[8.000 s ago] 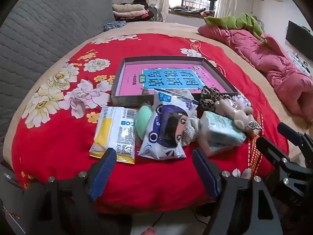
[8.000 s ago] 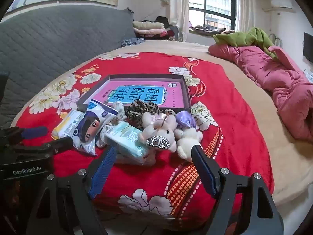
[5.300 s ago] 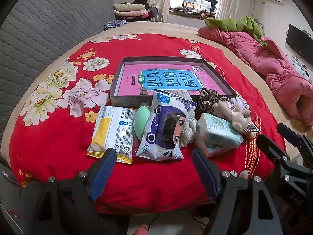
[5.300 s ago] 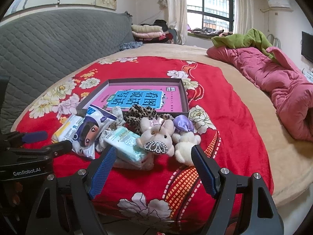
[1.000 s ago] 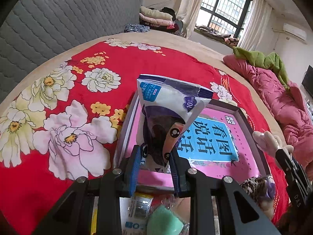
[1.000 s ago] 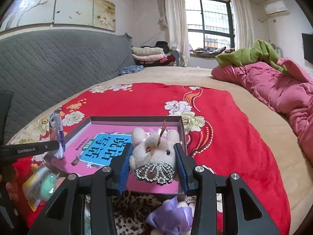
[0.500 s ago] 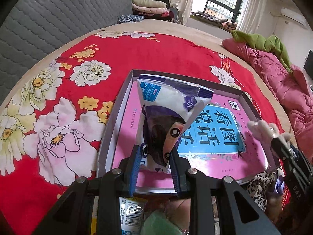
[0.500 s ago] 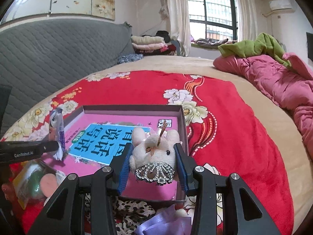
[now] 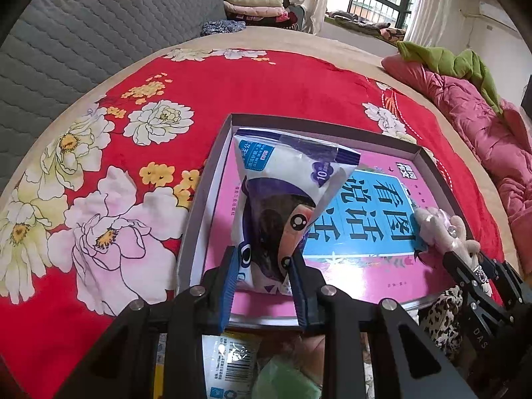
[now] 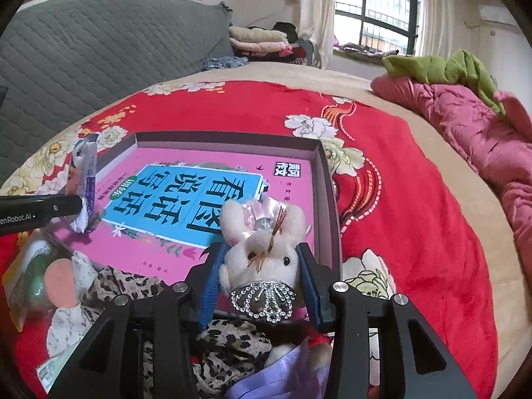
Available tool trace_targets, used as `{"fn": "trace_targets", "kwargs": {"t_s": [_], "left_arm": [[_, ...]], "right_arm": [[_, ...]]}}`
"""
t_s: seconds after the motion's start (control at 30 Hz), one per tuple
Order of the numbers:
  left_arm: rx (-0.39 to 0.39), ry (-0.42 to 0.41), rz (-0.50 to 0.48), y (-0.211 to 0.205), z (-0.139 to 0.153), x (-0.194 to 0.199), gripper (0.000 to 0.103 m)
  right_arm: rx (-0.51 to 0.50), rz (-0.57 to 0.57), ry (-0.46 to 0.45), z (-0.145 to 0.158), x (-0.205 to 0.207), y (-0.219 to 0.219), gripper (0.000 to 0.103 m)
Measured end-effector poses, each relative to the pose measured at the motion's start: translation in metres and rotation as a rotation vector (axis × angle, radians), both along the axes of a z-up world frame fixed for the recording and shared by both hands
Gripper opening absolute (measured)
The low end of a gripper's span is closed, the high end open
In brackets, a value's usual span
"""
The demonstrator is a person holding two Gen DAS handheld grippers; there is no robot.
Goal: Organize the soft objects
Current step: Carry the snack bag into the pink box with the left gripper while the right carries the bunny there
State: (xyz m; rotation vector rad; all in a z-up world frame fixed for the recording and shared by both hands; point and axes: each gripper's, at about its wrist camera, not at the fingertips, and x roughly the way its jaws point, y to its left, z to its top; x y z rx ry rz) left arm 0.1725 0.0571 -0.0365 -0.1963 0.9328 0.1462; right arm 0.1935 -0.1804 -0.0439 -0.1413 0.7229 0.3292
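A shallow grey box (image 9: pixel 212 173) with a pink and blue printed bottom lies on the red floral blanket. My left gripper (image 9: pixel 264 276) is shut on a blue-and-white tissue pack (image 9: pixel 286 179) with a cartoon face. The pack stands upright over the box's left side, its lower end at the box floor. In the right wrist view my right gripper (image 10: pixel 261 272) is shut on a white plush bunny (image 10: pixel 262 249) with a rhinestone bib, over the near right corner of the box (image 10: pixel 327 199). The left gripper (image 10: pixel 79 204) and its pack (image 10: pixel 87 179) show at the left edge there.
In front of the box lie a leopard-print cloth (image 10: pixel 129 286), a yellow-edged pack with a green sponge (image 10: pixel 30 282) and a purple-dressed plush (image 10: pixel 289 375). A pink quilt (image 10: pixel 465 126) is heaped at the right. A grey quilted headboard (image 10: pixel 99 33) stands behind.
Both grippers have come down towards the box with their loads. The pack now stands inside the box's left side, and the bunny sits lower over the near right corner.
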Motion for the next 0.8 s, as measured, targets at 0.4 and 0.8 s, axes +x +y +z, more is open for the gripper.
{"fn": "trace_targets", "kwargs": {"t_s": [0.4,0.8], "left_arm": [[-0.033,0.063,0.0,0.007,-0.004,0.004,0.032],[-0.058,0.054,0.011,0.01,-0.004,0.003,0.033]], "right_arm": [[0.059,-0.005,0.003,0.004,-0.004,-0.011,0.051],[0.13,-0.062,-0.032,0.015,-0.008,-0.033,0.06]]}}
